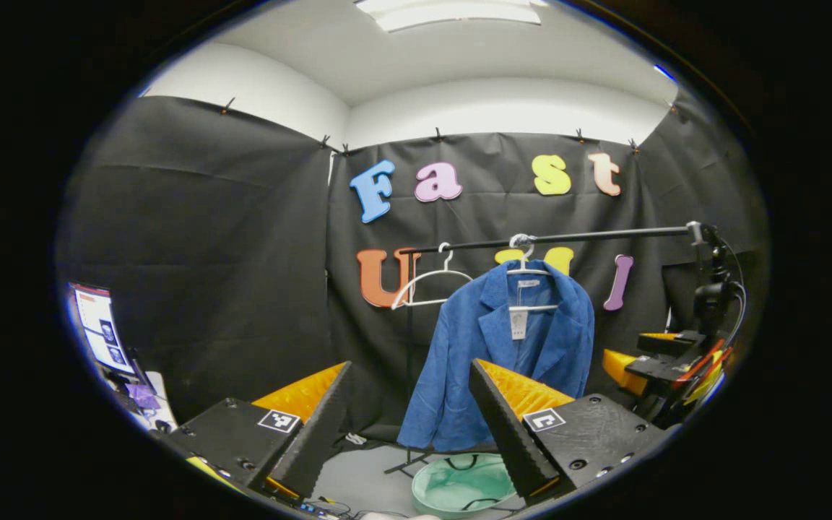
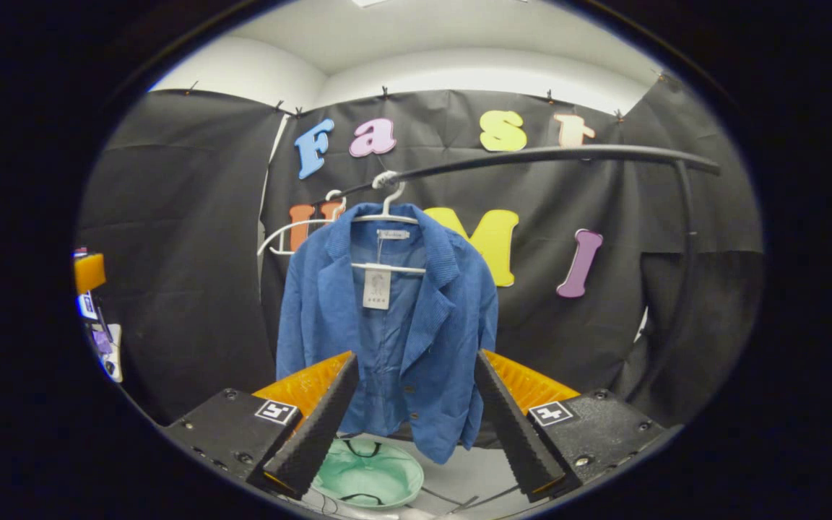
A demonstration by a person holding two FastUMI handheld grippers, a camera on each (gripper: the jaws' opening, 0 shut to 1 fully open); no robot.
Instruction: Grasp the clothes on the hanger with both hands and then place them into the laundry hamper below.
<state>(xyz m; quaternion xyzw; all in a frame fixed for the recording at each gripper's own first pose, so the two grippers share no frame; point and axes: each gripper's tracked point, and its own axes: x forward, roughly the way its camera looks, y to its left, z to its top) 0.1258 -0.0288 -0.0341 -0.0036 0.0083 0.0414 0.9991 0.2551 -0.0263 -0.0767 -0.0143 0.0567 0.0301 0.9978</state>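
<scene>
A blue jacket (image 1: pixel 503 354) (image 2: pixel 394 339) hangs on a white hanger (image 1: pixel 528 271) (image 2: pixel 387 217) from a black rail (image 1: pixel 553 238) (image 2: pixel 531 155). On the floor beneath it sits a pale green laundry hamper (image 1: pixel 463 484) (image 2: pixel 369 473). My left gripper (image 1: pixel 411 365) is open, short of the jacket and a little left of it, with nothing between its fingers. My right gripper (image 2: pixel 414 355) is open too and faces the jacket's lower front without touching it. In the left gripper view the right gripper (image 1: pixel 640 354) also appears, far right.
An empty white hanger (image 1: pixel 430 282) (image 2: pixel 293 231) hangs on the rail left of the jacket. The rail's stand (image 1: pixel 705 289) rises at the right. A screen (image 1: pixel 102 328) stands at the far left. Grey floor (image 1: pixel 365 480) surrounds the hamper.
</scene>
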